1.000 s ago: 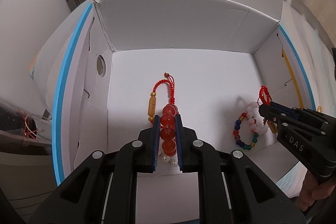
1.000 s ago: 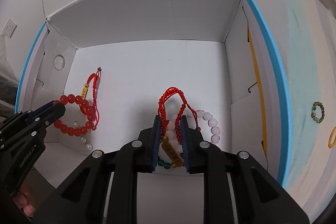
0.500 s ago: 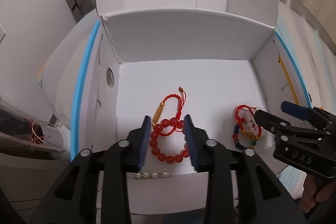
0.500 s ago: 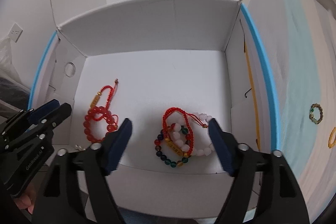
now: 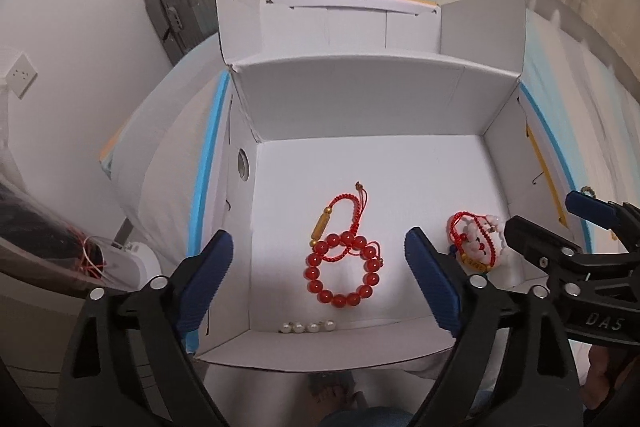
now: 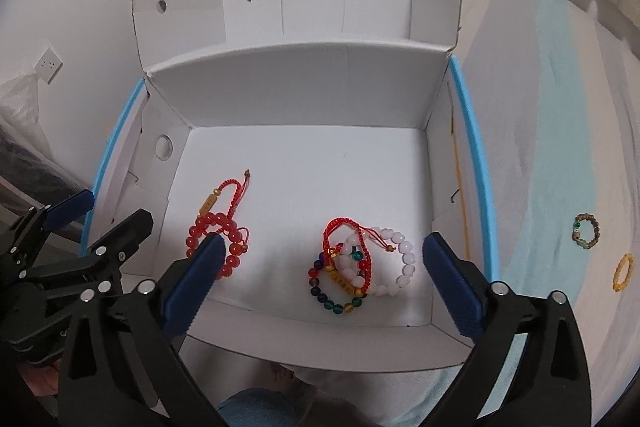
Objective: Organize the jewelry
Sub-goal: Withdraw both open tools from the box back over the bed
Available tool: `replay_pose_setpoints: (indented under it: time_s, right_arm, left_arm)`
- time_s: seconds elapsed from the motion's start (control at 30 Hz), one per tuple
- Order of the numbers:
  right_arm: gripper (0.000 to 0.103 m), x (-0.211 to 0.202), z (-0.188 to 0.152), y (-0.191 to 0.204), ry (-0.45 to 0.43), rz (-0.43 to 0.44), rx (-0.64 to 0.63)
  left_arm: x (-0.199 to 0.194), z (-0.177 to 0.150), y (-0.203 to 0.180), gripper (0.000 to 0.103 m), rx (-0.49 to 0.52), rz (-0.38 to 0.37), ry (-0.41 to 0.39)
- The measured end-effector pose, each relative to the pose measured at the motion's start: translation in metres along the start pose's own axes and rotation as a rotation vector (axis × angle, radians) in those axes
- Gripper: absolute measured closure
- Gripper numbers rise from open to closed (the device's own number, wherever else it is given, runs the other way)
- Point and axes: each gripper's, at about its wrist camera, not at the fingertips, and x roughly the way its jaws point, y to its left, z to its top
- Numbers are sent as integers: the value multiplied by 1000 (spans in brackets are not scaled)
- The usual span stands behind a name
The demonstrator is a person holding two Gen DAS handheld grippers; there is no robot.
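An open white cardboard box [image 5: 360, 99] lies on the bed. On its floor a red bead bracelet [image 5: 344, 275] overlaps a red cord bracelet with a gold tube [image 5: 340, 215], with several loose pearls [image 5: 308, 327] in front. My left gripper [image 5: 318, 247] hovers above them, its jaws opening wide and touching nothing. To the right lies a pile of a red cord, a white bead bracelet [image 6: 404, 263] and a multicoloured bead bracelet [image 6: 332, 299]. My right gripper [image 6: 323, 246] hangs above that pile, its jaws opening and holding nothing. Each gripper also shows in the other's view: the right gripper [image 5: 548, 215] and the left gripper [image 6: 112, 209].
On the light blue sheet right of the box lie a brown-green bead bracelet [image 6: 586, 231] and a yellow bracelet [image 6: 623, 273]. Suitcases [image 5: 208, 3] stand behind the box. A plastic bag [image 5: 36, 235] sits at the left. The person's foot [image 5: 336, 395] shows below the box's front wall.
Both grippers went from shut on the bracelets to wide open and rose. The red bead bracelet and the right-hand pile now lie loose on the box floor.
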Motion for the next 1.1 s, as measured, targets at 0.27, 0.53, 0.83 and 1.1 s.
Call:
replay_pose_setpoints:
  time_s: [0.27,0.53,0.83,1.1]
  right_arm:
    - [8,-23,0,-11,-31,-8,16]
    - [8,-46,-5,-30,-56,-24,36]
    - [8,-65,-13,-62,-81,-49,78]
    - [8,-80,-22,-92,-108,-73,116]
  left_arm:
    - [-15,-1,-9,6,8,4,-23]
    - [-26,1,-29,6,25,-6,-29]
    - [-34,1,-55,6,29,-60,-36]
    - [-39,0,-82,6,57,-66,-41]
